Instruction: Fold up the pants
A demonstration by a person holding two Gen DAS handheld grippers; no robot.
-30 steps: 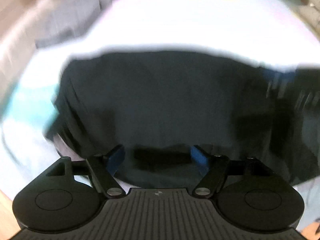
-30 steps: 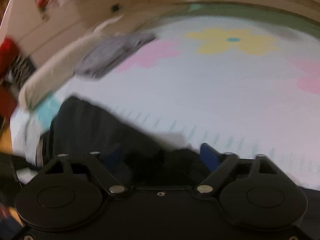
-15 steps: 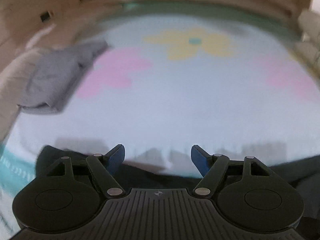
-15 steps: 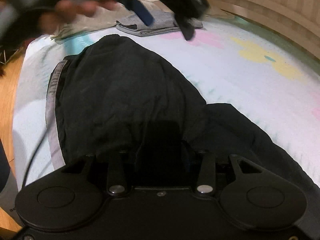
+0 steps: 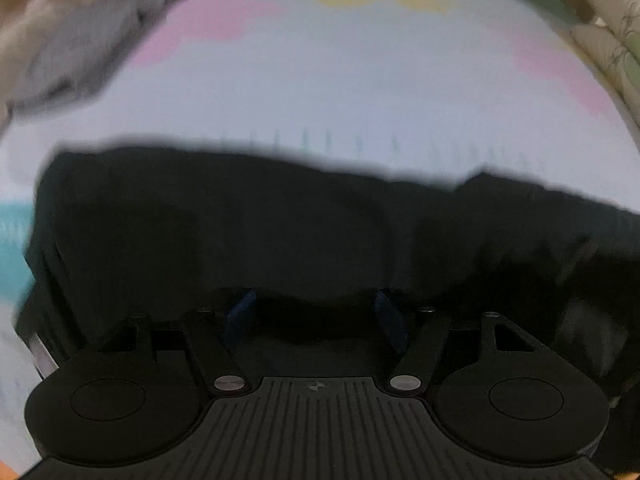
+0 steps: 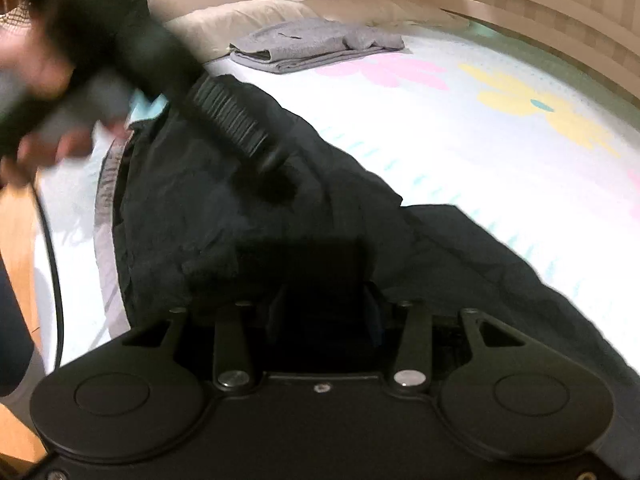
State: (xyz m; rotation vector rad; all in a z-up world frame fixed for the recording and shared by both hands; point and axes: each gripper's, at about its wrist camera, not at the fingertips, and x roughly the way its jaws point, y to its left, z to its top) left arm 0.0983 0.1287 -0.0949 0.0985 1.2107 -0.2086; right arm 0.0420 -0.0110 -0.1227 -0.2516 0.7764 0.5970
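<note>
Black pants [image 5: 280,220] with a grey waistband stripe lie crumpled along the near side of a flowered bed sheet [image 5: 360,92]. My left gripper [image 5: 315,314] points steeply down onto them. Its blue pads [image 5: 240,312] stand apart with dark cloth under and between them, and the jaws are closing. In the right wrist view the pants [image 6: 192,220] spread away to the left. My right gripper [image 6: 326,312] is shut on a raised dark fold of them. The left gripper [image 6: 276,186] shows there as a blurred black body, held by a person's hand [image 6: 36,76], with its tip on the cloth.
A folded grey garment [image 6: 316,48] lies at the far left of the sheet [image 6: 500,152], next to a pillow [image 6: 248,16]. A slatted wooden headboard [image 6: 520,8] bounds the far side. Wooden floor [image 6: 16,240] and a thin cable [image 6: 58,280] run along the bed's left edge.
The left gripper has dipped from looking across the sheet down onto the pants, and its pads are closer together. The right gripper's fingers narrowed onto the cloth fold a second ago and have held.
</note>
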